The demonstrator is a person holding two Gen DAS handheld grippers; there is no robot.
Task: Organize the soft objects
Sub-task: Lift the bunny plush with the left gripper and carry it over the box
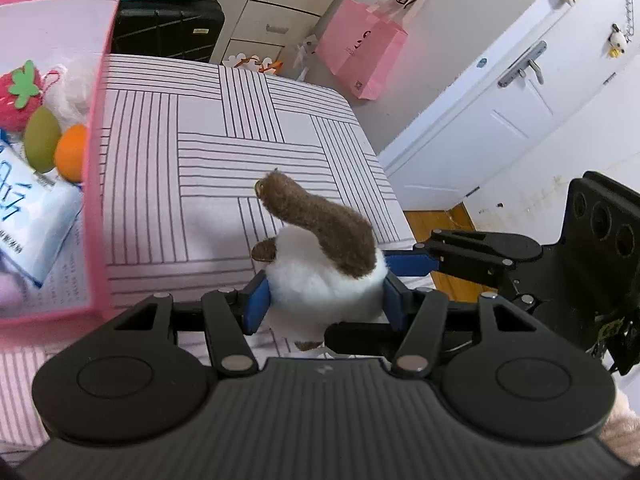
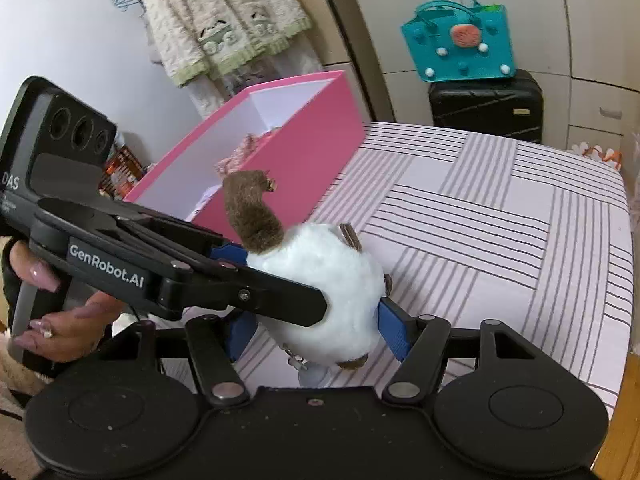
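Striped bed cover (image 1: 200, 152): pale pink with dark lines, beneath everything. Pink box (image 2: 304, 140): open-topped, stood on the cover, held a strawberry plush (image 1: 18, 96), a green egg shape (image 1: 40, 144) and an orange ball (image 1: 72, 152). Plush toy (image 1: 320, 280): white body, brown neck; lifted above the cover beside the box. Left gripper (image 1: 324, 300) and right gripper (image 2: 316, 332): both part-open, blue pads pressed against the toy's white body from two directions.

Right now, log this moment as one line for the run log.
stage: carrying | held: plush toy | left gripper: shut on toy | right gripper: shut on toy | target: pink box, holds other items | toy above striped bed
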